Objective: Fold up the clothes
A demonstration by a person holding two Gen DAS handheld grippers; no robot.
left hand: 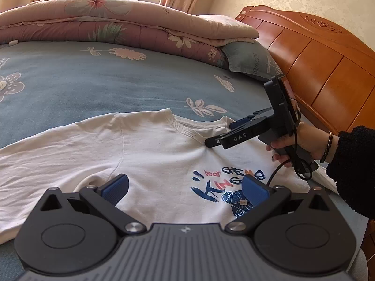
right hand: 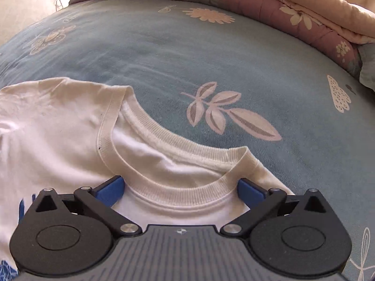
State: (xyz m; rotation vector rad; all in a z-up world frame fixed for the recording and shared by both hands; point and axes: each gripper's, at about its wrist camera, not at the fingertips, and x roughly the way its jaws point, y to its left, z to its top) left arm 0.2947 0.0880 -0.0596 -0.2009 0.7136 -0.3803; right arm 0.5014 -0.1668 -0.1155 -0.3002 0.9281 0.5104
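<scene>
A white T-shirt (left hand: 145, 149) with a blue and red printed chest motif (left hand: 225, 185) lies face up on the blue floral bedsheet (left hand: 98, 82). My left gripper (left hand: 185, 189) hovers open just over the shirt's chest, its blue pads (left hand: 116, 187) spread wide either side of the print's left part. A hand (left hand: 302, 140) holds my right gripper (left hand: 222, 133) at the neckline. In the right wrist view the right gripper (right hand: 180, 187) is open, and the ribbed collar (right hand: 178, 187) of the T-shirt (right hand: 51, 126) sits between its pads (right hand: 110, 190), unpinched.
A folded pink floral quilt (left hand: 121, 25) is piled along the far side of the bed, with a grey-green pillow (left hand: 248, 58) under its right end. A wooden headboard (left hand: 323, 70) rises at the right. The bedsheet (right hand: 187, 53) stretches beyond the collar.
</scene>
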